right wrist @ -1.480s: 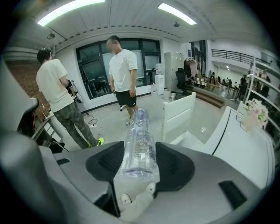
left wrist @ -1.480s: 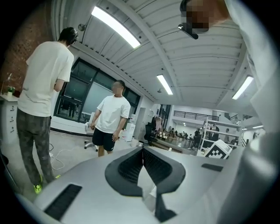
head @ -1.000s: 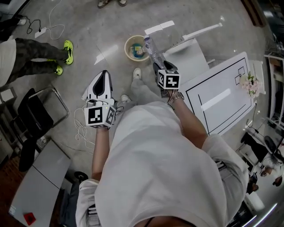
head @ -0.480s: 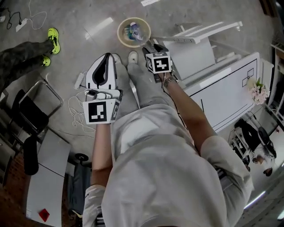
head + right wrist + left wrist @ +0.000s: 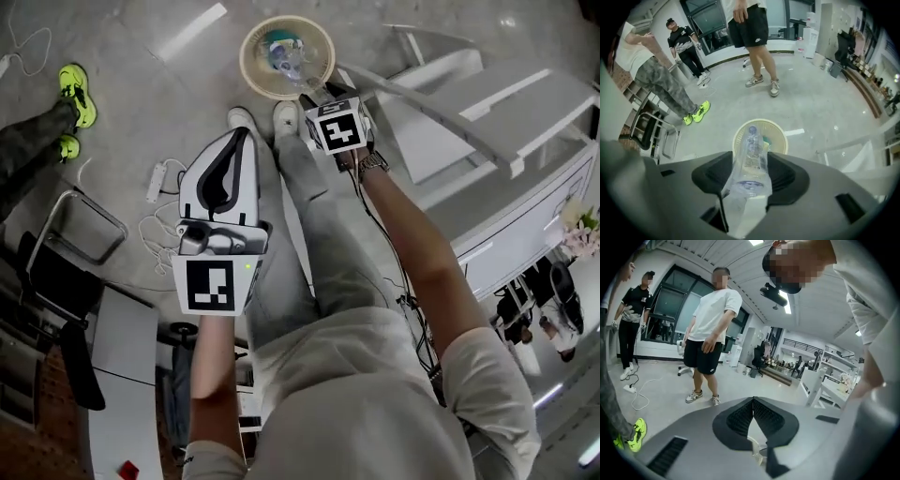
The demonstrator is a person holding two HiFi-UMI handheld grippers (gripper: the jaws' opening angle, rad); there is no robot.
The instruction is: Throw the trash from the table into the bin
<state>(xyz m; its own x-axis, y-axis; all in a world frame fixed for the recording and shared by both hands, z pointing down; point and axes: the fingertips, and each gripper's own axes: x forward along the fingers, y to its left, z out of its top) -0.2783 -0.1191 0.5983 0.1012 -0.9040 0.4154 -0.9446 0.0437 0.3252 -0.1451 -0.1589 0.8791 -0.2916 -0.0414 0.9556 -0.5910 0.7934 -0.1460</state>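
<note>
A white short-sleeved T-shirt (image 5: 394,412), pale grey trousers (image 5: 319,234) and white shoes (image 5: 241,119) are worn. A metal wristwatch (image 5: 372,164) is seen on the right wrist, with a thin dark cable (image 5: 405,302) beside that arm. The left gripper (image 5: 242,141) and right gripper (image 5: 314,94) are shelled in white, with black ribbed fingers (image 5: 740,420) (each gripper carries a cube (image 5: 216,286) with black-and-white square markers).

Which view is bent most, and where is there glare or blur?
Both gripper views are round fisheyes with black corners, bent more than the head view; left gripper view: a ceiling lamp glares white; right gripper view: the clear bottle is soft at its near end, the bin beyond sharper; head view: a bright streak on the floor.
</note>
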